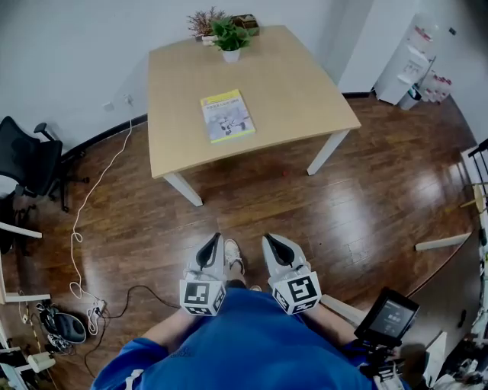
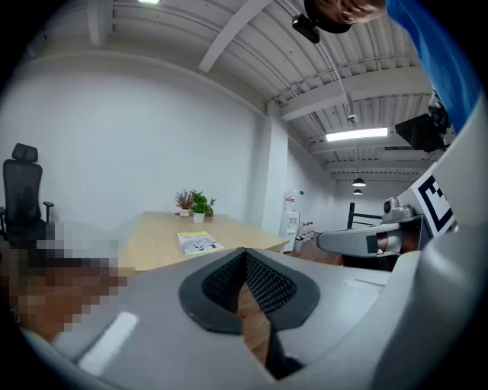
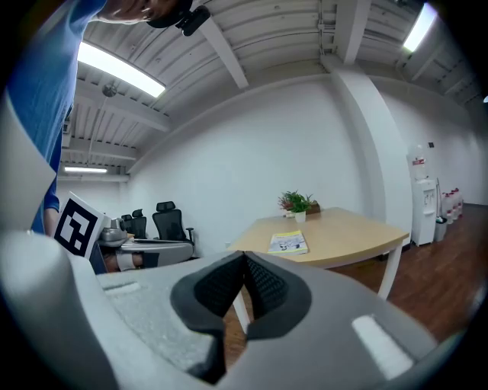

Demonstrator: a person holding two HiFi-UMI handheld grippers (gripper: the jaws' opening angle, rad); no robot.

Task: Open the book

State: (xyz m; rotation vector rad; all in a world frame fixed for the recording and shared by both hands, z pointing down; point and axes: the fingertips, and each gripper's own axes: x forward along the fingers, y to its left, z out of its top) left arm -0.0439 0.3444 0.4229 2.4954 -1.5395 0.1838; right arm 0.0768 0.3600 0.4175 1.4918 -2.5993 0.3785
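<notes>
A closed book (image 1: pixel 227 116) with a yellow-and-white cover lies flat on the light wooden table (image 1: pixel 290 91), left of its middle. It also shows far off as the book (image 2: pixel 197 243) in the left gripper view and the book (image 3: pixel 288 243) in the right gripper view. Both grippers are held close to the person's body, well short of the table. My left gripper (image 1: pixel 211 245) is shut with nothing in it, its tips meeting. My right gripper (image 1: pixel 274 245) is shut and empty too.
A potted green plant (image 1: pixel 229 38) and a dried bouquet (image 1: pixel 204 20) stand at the table's far edge. A black office chair (image 1: pixel 27 164) is at the left. A white cable (image 1: pixel 91 221) trails over the wooden floor. A water dispenser (image 1: pixel 404 65) stands at the far right.
</notes>
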